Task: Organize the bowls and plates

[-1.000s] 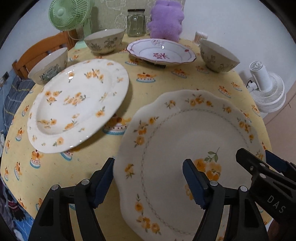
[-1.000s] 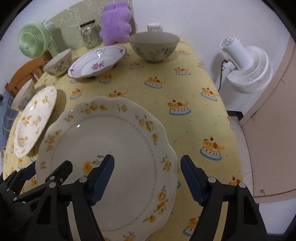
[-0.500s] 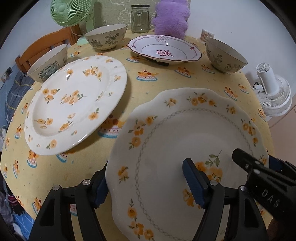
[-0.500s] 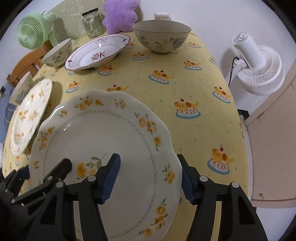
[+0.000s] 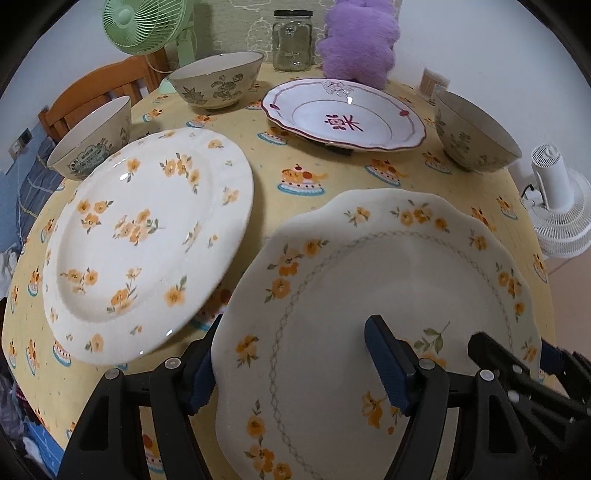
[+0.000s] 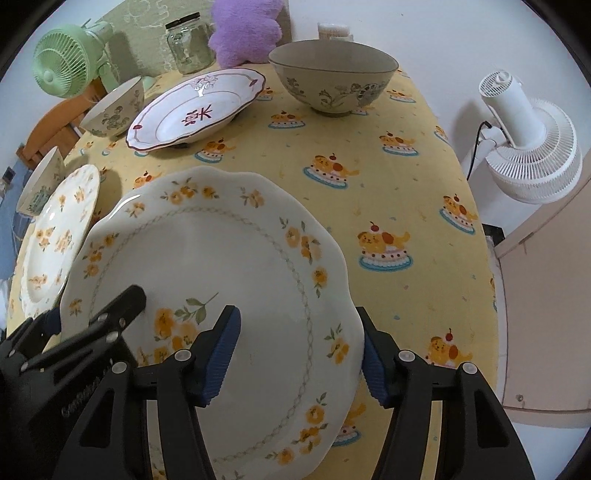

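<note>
A scalloped white plate with orange flowers [image 5: 388,295] [image 6: 229,266] lies at the near edge of the table. My left gripper [image 5: 291,365] straddles its left rim, one finger under and one over. My right gripper [image 6: 299,354] straddles its right rim the same way. Both sets of jaws stand wide, with a gap to the plate. A round floral plate [image 5: 147,236] [image 6: 59,236] lies to the left. A red-trimmed plate [image 5: 343,114] [image 6: 195,107] sits at the back. Three patterned bowls [image 5: 218,85] [image 5: 92,144] [image 6: 332,81] stand around them.
A yellow tablecloth [image 6: 399,192] covers the round table. A glass jar [image 5: 291,40], a purple plush [image 5: 358,37] and a green fan [image 5: 144,26] stand at the back. A white fan [image 6: 528,147] stands beyond the right edge. A wooden chair [image 5: 99,88] is at the left.
Both grippers have moved in over the scalloped plate's rim, so the plate looms larger. The right jaws have narrowed a little around the rim.
</note>
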Demonstrator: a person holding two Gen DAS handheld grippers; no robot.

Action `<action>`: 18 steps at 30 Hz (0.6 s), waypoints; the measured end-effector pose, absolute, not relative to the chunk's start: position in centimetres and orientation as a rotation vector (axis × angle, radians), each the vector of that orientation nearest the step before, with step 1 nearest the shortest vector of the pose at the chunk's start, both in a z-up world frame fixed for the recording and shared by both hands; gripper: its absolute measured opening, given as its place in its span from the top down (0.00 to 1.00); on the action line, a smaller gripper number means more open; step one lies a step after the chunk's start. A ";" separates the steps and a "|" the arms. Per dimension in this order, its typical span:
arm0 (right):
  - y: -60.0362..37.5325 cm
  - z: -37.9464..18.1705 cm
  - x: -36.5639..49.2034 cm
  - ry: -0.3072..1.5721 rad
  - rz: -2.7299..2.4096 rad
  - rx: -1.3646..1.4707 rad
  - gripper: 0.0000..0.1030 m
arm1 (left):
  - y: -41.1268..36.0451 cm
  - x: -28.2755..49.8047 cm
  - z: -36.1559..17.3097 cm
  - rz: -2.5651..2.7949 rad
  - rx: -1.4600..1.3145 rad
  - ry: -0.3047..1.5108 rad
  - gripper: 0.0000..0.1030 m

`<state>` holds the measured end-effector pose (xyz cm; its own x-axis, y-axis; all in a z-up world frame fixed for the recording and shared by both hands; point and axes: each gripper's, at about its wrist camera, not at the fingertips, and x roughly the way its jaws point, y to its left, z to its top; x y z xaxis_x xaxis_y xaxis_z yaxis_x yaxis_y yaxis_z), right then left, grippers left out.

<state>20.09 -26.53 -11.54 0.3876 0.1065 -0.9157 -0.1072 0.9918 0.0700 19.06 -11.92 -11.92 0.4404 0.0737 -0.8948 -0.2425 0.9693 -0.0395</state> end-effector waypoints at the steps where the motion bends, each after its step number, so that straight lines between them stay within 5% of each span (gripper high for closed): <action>1: -26.5 -11.5 20.1 1.165 0.139 -0.002 0.38 | -11.8 19.1 -11.9 0.198 -0.176 1.101 0.27; 18: -26.1 -9.3 18.0 1.136 0.057 -0.005 0.35 | -11.4 15.5 -10.4 0.119 -0.144 1.137 0.23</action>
